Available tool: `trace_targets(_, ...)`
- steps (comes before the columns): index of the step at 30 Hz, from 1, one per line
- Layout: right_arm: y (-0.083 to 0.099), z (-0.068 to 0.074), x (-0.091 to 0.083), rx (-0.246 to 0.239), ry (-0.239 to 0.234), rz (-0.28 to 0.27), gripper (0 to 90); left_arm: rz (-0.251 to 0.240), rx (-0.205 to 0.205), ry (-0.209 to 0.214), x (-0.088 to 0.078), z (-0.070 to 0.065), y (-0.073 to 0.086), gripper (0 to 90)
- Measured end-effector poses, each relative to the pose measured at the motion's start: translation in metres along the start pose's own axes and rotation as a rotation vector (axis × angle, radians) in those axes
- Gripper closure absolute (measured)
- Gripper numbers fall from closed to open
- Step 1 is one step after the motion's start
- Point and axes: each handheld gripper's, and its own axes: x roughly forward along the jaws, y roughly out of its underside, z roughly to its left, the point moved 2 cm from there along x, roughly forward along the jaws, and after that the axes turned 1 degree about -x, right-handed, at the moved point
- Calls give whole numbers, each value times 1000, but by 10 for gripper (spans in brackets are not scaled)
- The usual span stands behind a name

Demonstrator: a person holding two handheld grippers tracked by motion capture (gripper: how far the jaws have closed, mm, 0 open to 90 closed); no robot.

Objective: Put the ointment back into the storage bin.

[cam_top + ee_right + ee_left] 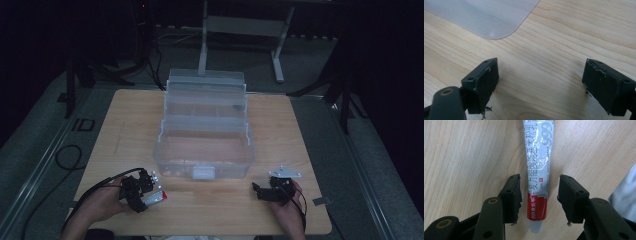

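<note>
A silver and red ointment tube (537, 170) with a white cap lies flat on the wooden table (280, 125), near its front left (155, 197). My left gripper (539, 200) straddles the tube's red cap end. Both pads stand a small gap off the tube's sides, so the gripper is open around it. In the high view the left gripper (149, 194) is held low over the tube. My right gripper (541, 85) is open over bare wood at the front right (260, 191), with nothing between its fingers.
A clear plastic tiered toolbox (202, 160) stands open in the middle of the table, its trays stepped toward the back. Its rounded front corner (486, 17) lies just ahead of the right gripper. A desk frame and cables stand on the floor behind.
</note>
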Motion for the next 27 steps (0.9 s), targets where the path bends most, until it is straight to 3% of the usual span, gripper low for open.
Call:
trace_targets(4,0,0,0,0,0,0,136,24,-1,-3,3,1,1,579)
trace_targets(27,0,0,0,0,0,0,136,60,14,23,12,3,-7,688)
